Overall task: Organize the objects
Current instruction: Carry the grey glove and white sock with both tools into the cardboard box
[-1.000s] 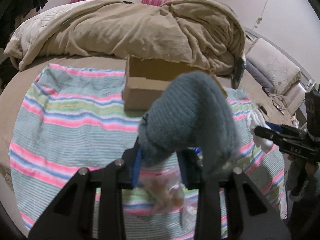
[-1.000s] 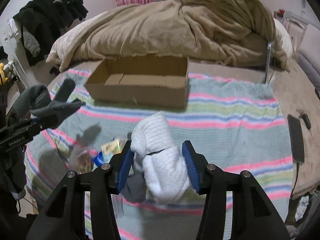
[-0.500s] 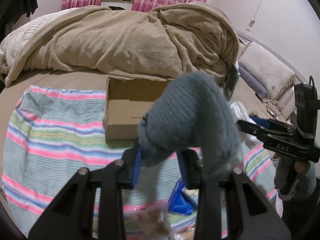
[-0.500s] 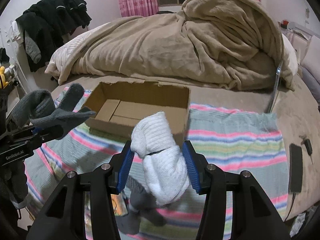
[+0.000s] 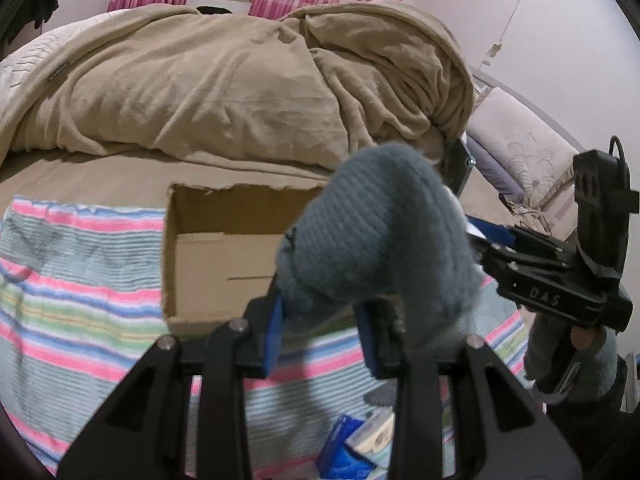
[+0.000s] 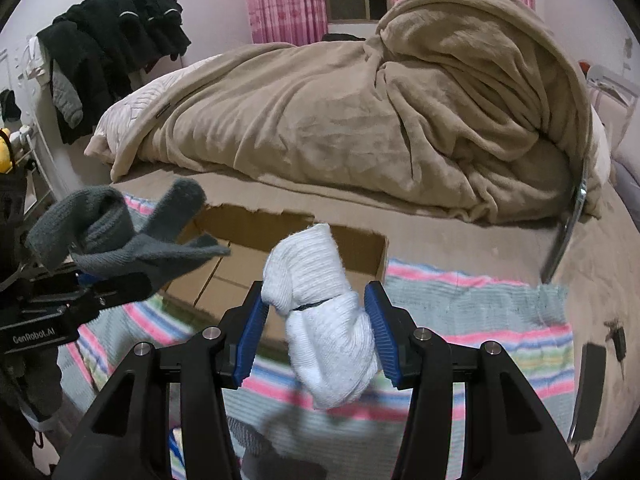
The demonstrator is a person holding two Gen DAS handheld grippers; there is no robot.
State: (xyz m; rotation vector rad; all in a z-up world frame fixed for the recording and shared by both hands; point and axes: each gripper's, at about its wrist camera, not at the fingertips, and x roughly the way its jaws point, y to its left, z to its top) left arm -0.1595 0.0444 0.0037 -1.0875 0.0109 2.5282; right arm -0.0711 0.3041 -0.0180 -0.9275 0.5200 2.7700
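Observation:
My left gripper (image 5: 320, 328) is shut on a grey knitted glove (image 5: 380, 232) and holds it in the air just in front of an open cardboard box (image 5: 208, 264). My right gripper (image 6: 316, 332) is shut on a white rolled sock (image 6: 320, 312), held above the box's near wall (image 6: 362, 248). The box lies on a striped blanket (image 5: 80, 280) on the bed and its visible floor is bare. The right wrist view shows the left gripper with the grey glove (image 6: 120, 232) at the left; the left wrist view shows the right gripper's body (image 5: 560, 276) at the right.
A heaped beige duvet (image 5: 240, 80) lies behind the box. A blue packet (image 5: 344, 452) and other small items lie on the blanket below my left gripper. Dark clothes (image 6: 112, 40) hang at the far left. A black phone (image 6: 588, 392) lies on the bed at right.
Both grippers have moved forward toward the box with their loads still held; the box now looks larger and closer, and the small items on the blanket have dropped low in view.

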